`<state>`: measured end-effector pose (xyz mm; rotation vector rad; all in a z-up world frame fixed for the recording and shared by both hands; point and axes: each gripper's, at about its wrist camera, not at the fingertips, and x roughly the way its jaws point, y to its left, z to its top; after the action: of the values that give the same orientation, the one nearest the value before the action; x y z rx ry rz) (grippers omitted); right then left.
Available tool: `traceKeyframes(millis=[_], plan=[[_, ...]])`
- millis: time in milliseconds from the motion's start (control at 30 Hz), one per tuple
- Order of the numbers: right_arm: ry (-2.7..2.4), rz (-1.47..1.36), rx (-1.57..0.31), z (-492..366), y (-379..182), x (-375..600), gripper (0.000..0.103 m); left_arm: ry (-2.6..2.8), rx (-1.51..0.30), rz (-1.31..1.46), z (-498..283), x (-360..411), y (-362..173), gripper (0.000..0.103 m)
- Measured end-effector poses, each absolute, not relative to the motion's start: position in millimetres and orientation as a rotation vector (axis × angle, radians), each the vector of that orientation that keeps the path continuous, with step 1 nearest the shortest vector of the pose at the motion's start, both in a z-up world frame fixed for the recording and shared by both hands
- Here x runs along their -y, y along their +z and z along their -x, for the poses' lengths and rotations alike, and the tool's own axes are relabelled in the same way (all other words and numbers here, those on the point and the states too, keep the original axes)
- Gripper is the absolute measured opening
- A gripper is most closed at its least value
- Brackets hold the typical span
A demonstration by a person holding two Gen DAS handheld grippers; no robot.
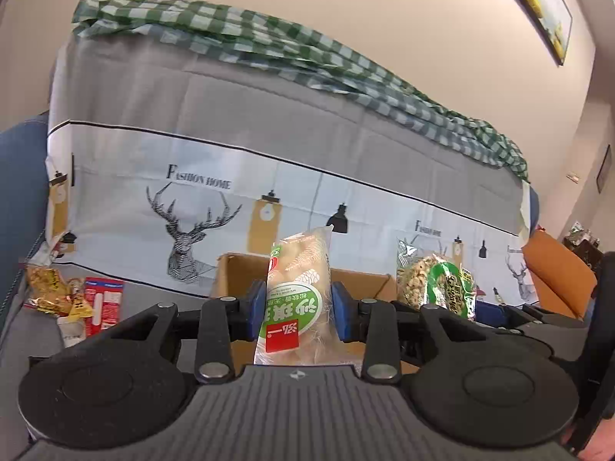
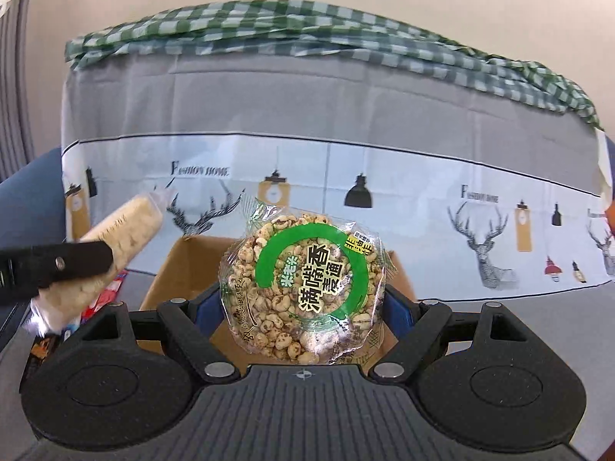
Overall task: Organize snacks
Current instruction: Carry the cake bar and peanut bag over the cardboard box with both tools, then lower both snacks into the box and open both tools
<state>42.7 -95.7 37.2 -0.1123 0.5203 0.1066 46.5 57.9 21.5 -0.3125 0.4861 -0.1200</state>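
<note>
My left gripper [image 1: 298,313] is shut on a pale snack packet with a green and red label [image 1: 298,299], held upright above an open cardboard box [image 1: 238,269]. My right gripper [image 2: 303,307] is shut on a round puffed-grain cake in a clear wrapper with a green ring [image 2: 303,288], held above the same box [image 2: 180,265]. The cake also shows at the right of the left wrist view [image 1: 434,284]. The left gripper's finger and its packet [image 2: 115,246] show at the left of the right wrist view.
Gold-wrapped snacks [image 1: 50,288] and a red and white packet [image 1: 102,299] lie on the grey seat left of the box. A sofa back with a deer-print cover [image 1: 184,226] and green checked cloth [image 1: 269,46] stands behind. An orange cushion [image 1: 553,276] is at the right.
</note>
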Motion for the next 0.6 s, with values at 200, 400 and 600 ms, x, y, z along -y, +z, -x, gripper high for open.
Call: traceKeyframes(millis=[200, 400, 600], plan=[[0.082, 0.106, -0.516, -42, 38, 104, 0.084, -0.142, -0.487, 0.299, -45, -48, 20, 0.040], [0.064, 0.110, -0.504, -38, 40, 109, 0.084, -0.165, -0.482, 0.285, -43, -41, 20, 0.040], [0.047, 0.104, -0.505, -38, 38, 111, 0.084, -0.162, -0.485, 0.285, -46, -41, 18, 0.040]])
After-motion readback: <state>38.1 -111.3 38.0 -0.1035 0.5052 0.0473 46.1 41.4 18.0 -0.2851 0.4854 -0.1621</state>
